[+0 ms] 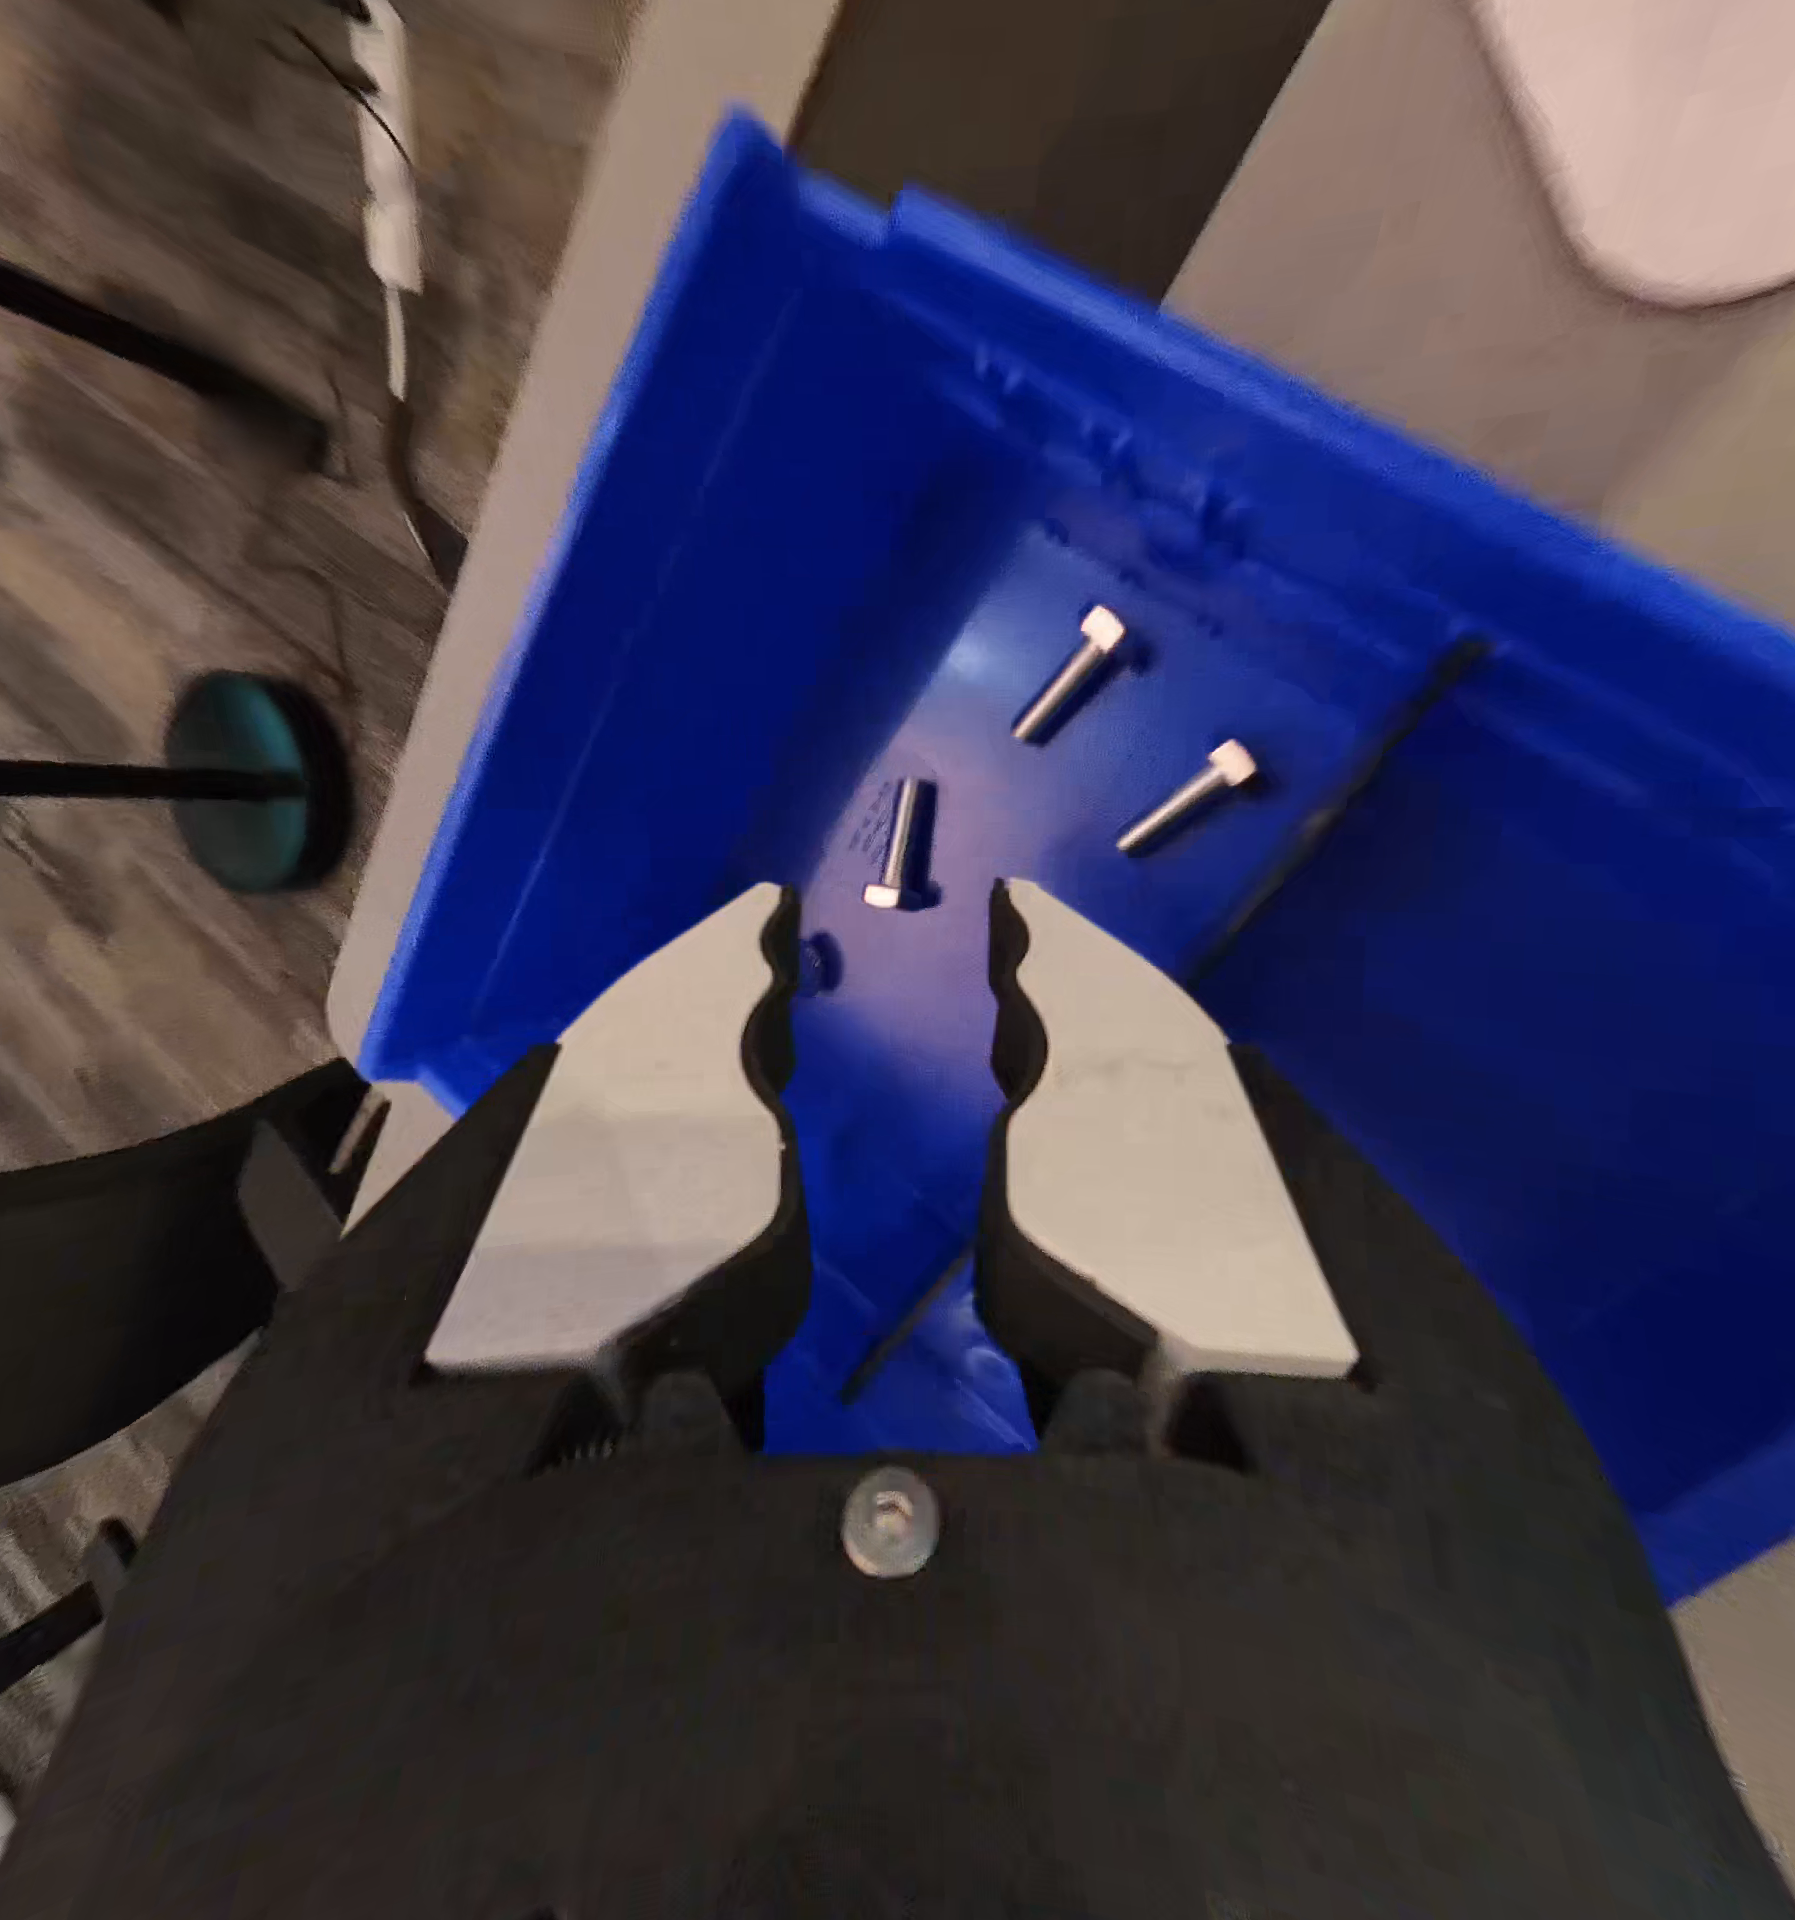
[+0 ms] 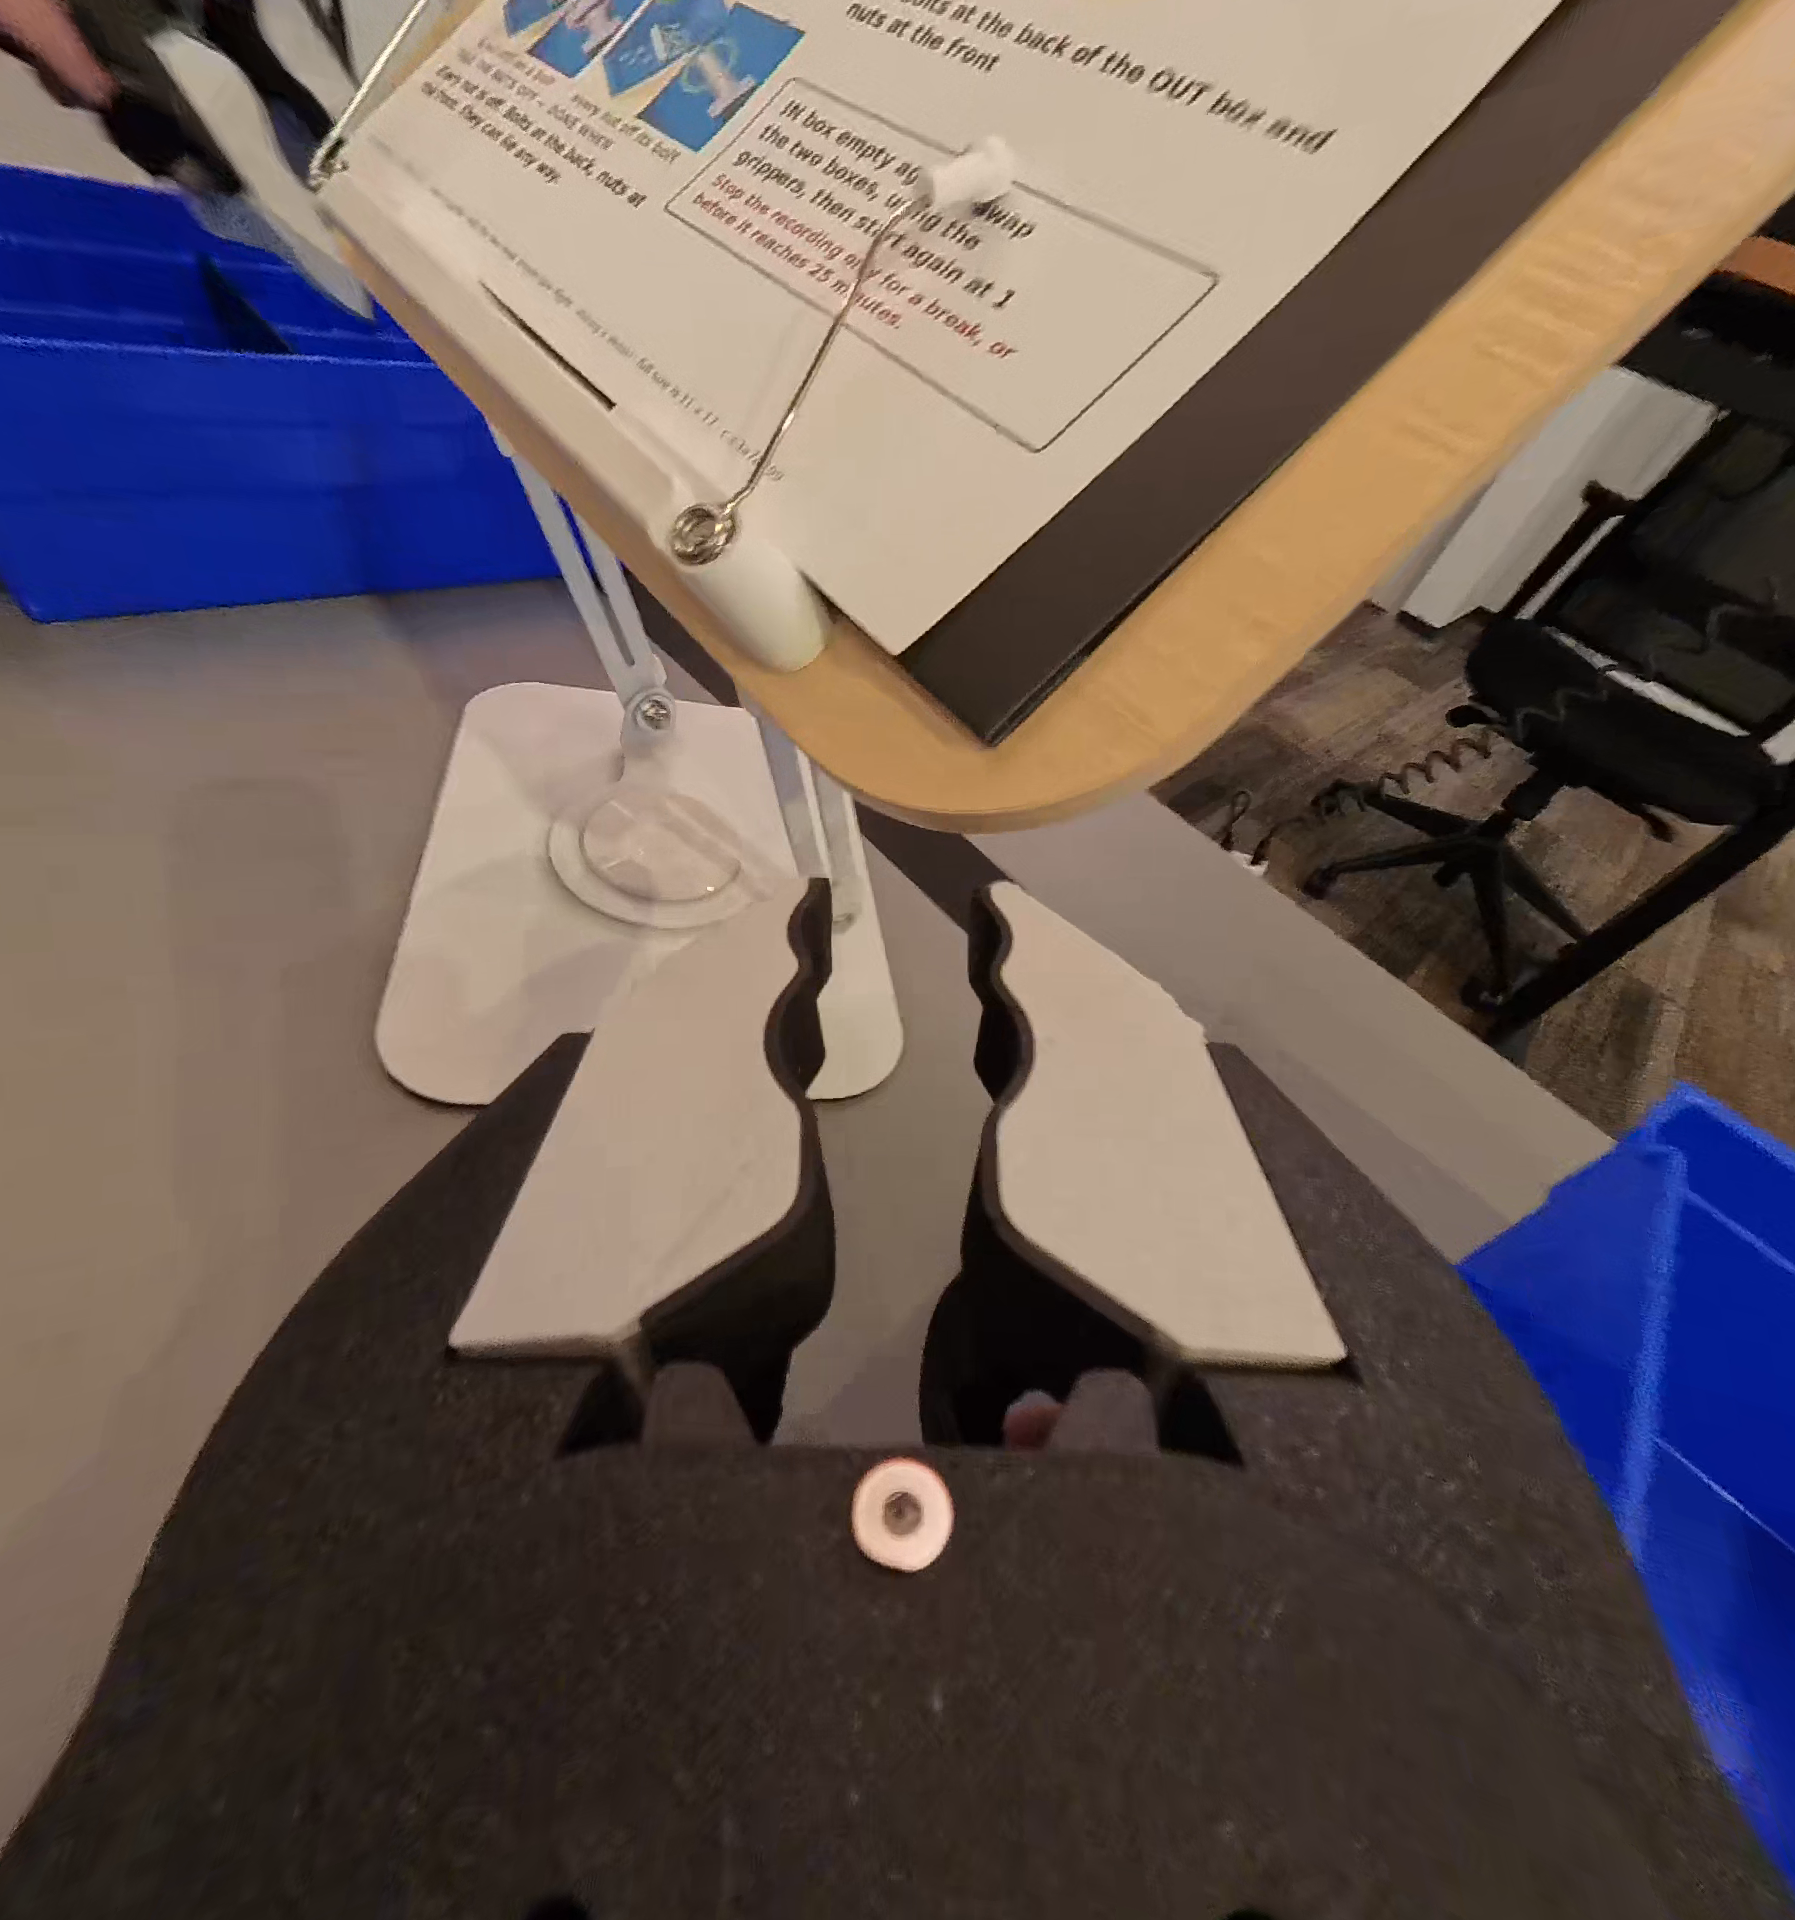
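Left wrist view: left gripper (image 1: 893,894) hung over the blue bin (image 1: 664,623), jaws parted and gripping nothing. Nearest bolt (image 1: 898,847) lay loose on the bin floor just past the fingertips; two more bolts (image 1: 1069,675) (image 1: 1184,795) lay farther back, short of a black divider (image 1: 1329,821). Right gripper (image 2: 898,904) was also parted and bare, above the grey table (image 2: 145,935) — white stand base (image 2: 519,883) beyond, another blue bin (image 2: 1703,1351) alongside. Nothing lifted yet.

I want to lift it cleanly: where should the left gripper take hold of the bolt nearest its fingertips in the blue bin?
Probably across the shank of the nearest bolt, coming from above: it lies flat in the blue bin, pointing away from the left gripper, whose open jaws already straddle that line.
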Tool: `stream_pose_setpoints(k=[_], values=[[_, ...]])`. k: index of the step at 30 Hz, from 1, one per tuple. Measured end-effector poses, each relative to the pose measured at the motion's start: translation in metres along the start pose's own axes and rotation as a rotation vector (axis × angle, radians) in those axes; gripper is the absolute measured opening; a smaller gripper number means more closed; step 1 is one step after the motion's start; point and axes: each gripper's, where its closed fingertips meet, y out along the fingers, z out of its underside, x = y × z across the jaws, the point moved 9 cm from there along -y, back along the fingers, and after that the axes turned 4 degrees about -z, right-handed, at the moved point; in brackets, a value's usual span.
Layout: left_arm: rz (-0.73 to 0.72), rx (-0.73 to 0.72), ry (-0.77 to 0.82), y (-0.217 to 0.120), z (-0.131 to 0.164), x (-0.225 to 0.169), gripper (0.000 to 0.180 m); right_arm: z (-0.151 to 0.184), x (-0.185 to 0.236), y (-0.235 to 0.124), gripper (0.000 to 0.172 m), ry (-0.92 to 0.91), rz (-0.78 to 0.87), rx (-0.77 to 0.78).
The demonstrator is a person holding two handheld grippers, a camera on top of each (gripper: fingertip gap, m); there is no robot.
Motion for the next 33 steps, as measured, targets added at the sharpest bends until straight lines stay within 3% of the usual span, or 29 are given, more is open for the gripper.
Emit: stream_pose_setpoints(k=[4, 8, 12, 13, 17, 21, 25, 30, 33], values=[[0.095, 0.181, 0.074, 0.044, 0.001, 0.008, 0.036, 0.011, 0.005, 0.01, 0.026, 0.009, -0.033, 0.008], [0.176, 0.245, 0.08, 0.075, 0.001, 0.007, 0.031, 0.019, 0.006, 0.013, 0.025, 0.0, -0.047, 0.023], [0.239, 0.366, 0.101, 0.096, 0.007, 0.003, 0.023, 0.022, 0.005, 0.013, 0.025, 0.001, -0.045, 0.026], [0.243, 0.354, 0.101, 0.098, 0.005, 0.003, 0.011, 0.023, 0.004, 0.013, 0.025, 0.003, -0.046, 0.028], [0.243, 0.343, 0.081, 0.097, 0.001, 0.002, 0.009, 0.024, 0.004, 0.013, 0.025, -0.001, -0.053, 0.028], [0.164, 0.175, -0.044, 0.065, -0.004, 0.006, 0.009, 0.022, 0.006, 0.012, 0.025, -0.018, -0.075, 0.026], [0.097, -0.094, -0.212, -0.001, -0.001, -0.002, 0.009, 0.017, 0.012, 0.012, 0.024, -0.039, -0.156, 0.007], [0.099, -0.445, -0.224, -0.092, -0.005, -0.069, 0.009, 0.008, 0.028, 0.01, 0.019, -0.095, -0.321, -0.05], [0.099, -0.595, -0.228, -0.128, -0.015, -0.121, 0.009, 0.0, 0.042, 0.006, 0.017, -0.163, -0.419, -0.09]])
